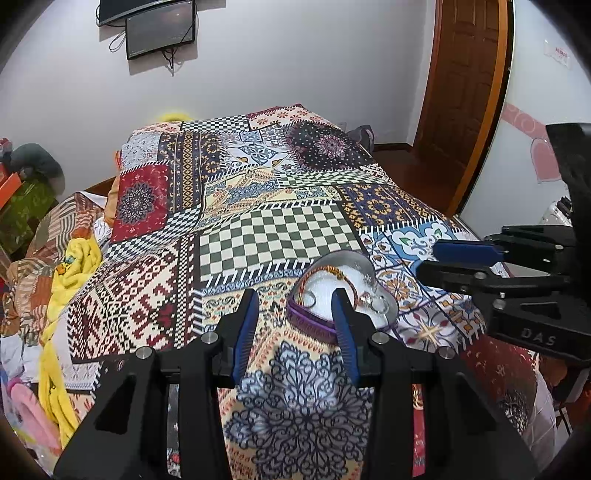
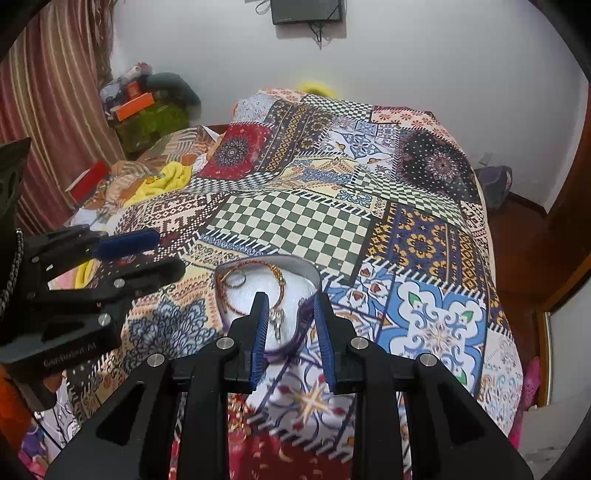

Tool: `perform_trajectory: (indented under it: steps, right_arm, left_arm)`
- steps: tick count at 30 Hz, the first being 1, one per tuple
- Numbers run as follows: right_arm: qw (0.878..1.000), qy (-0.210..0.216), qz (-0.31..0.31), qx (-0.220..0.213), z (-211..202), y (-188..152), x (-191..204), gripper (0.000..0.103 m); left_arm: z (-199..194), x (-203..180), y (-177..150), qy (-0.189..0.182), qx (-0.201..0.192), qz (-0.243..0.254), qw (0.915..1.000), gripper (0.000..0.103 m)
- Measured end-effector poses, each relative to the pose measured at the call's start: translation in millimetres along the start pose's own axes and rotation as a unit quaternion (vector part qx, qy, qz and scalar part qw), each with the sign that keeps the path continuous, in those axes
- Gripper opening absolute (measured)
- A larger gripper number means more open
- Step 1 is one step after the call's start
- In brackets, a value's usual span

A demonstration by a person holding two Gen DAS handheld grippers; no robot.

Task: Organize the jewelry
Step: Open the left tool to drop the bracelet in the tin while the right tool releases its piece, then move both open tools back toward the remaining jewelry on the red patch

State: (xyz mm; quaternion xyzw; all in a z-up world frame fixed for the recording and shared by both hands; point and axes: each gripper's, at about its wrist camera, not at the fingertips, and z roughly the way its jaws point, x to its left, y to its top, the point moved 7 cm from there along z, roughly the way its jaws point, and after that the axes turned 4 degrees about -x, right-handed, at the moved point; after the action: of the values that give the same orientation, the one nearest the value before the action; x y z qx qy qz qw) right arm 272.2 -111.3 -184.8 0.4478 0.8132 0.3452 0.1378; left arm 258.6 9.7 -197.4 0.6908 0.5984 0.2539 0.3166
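The jewelry lay in a small clear heart-shaped box (image 1: pixel 347 291) lined with white, which sat on the patchwork bedspread (image 1: pixel 273 236) near the front edge of the bed, just below the green-and-cream checkered patch. Inside it I could see a braided bracelet (image 1: pixel 325 275) curving along the upper rim, a thin gold bangle (image 2: pixel 275 275) on the white lining, and a few small silver pieces (image 1: pixel 373 301) whose shapes were too fine to make out. A purple band (image 1: pixel 314 325) hung along the box's near rim, with purple cords trailing over the edge onto the cloth. My left gripper (image 1: pixel 297 306) hovered above the box's near left side with its blue-padded fingers (image 1: pixel 249 321) standing well apart and nothing between them; one fingertip overlapped the box in the view, but I could not tell whether it touched it. My right gripper (image 2: pixel 290 310) hung over the box's near right side, its fingers (image 2: pixel 262 317) parted by a narrower gap, holding nothing, with the purple cords lying on the bedspread beneath the gap. Each gripper showed in the other's camera, reaching in from the side with its fingers open. Behind the bed stood a white wall with a dark screen (image 1: pixel 160 31) mounted on it, and a wooden door (image 1: pixel 465 74) to the right.
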Motion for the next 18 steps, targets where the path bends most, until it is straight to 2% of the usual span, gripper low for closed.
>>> perform_trajectory:
  steps: [3, 12, 18]
  right_arm:
    - [1.0, 0.001, 0.003, -0.001, -6.1, -6.9, -0.4, 0.036]
    - [1.0, -0.011, 0.01, 0.013, -13.5, -36.1, 0.1, 0.036]
    - [0.999, -0.002, 0.007, 0.043, -5.9, -64.9, 10.8, 0.036]
  left_arm:
    - [-4.5, -2.2, -7.2, 0.0, 0.007, 0.0, 1.0, 0.04]
    - [-10.0, -10.2, -38.3, -0.003, 0.038, 0.009, 0.9992, 0.04]
    - [-5.1, -13.6, -62.5, -0.011, 0.066, 0.001, 0.9978, 0.04]
